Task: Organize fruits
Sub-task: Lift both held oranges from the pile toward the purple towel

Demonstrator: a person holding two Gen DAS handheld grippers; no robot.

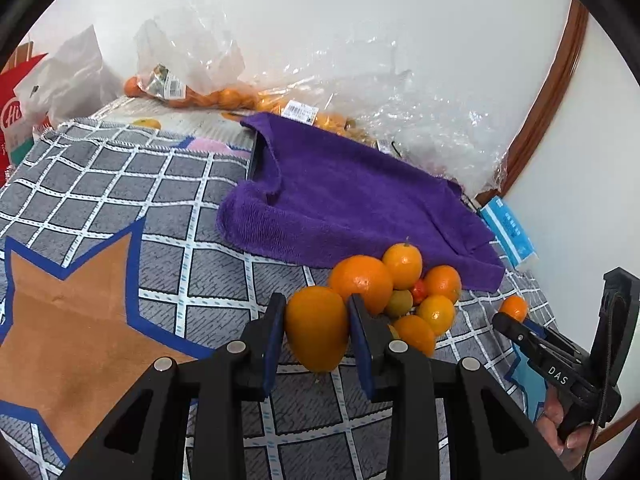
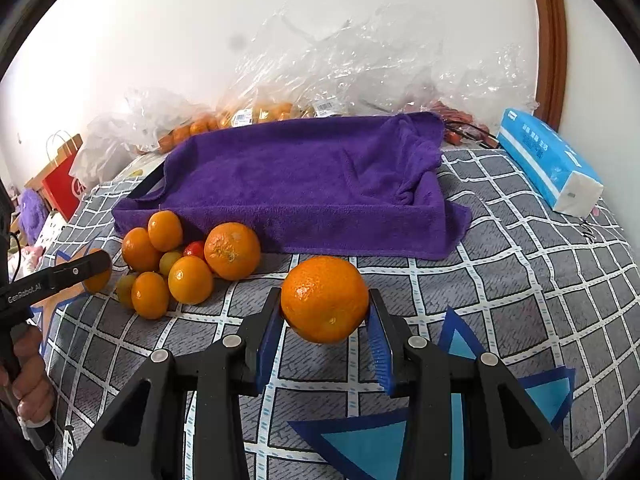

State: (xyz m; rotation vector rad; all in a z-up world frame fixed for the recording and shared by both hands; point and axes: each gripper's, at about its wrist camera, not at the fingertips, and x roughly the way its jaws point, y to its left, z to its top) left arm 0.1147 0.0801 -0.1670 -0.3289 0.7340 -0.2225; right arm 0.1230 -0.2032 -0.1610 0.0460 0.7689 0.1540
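My left gripper [image 1: 317, 322] is shut on a small oval orange fruit [image 1: 317, 328], held just above the checked cloth. My right gripper [image 2: 325, 312] is shut on a round orange [image 2: 325, 299] and holds it above the cloth. A pile of several oranges and small fruits [image 1: 404, 292] lies beside the front edge of a tray covered by a purple towel [image 1: 348, 196]; the pile also shows in the right wrist view [image 2: 188, 264], left of my right gripper. The towel-covered tray [image 2: 304, 184] looks empty. The right gripper shows at the left wrist view's right edge [image 1: 516, 326].
Clear plastic bags with more oranges [image 1: 224, 96] lie behind the tray against the wall. A blue tissue pack [image 2: 548, 160] lies at the right. A red paper bag [image 1: 16, 116] stands at the far left. The checked cloth [image 2: 520, 280] covers the surface.
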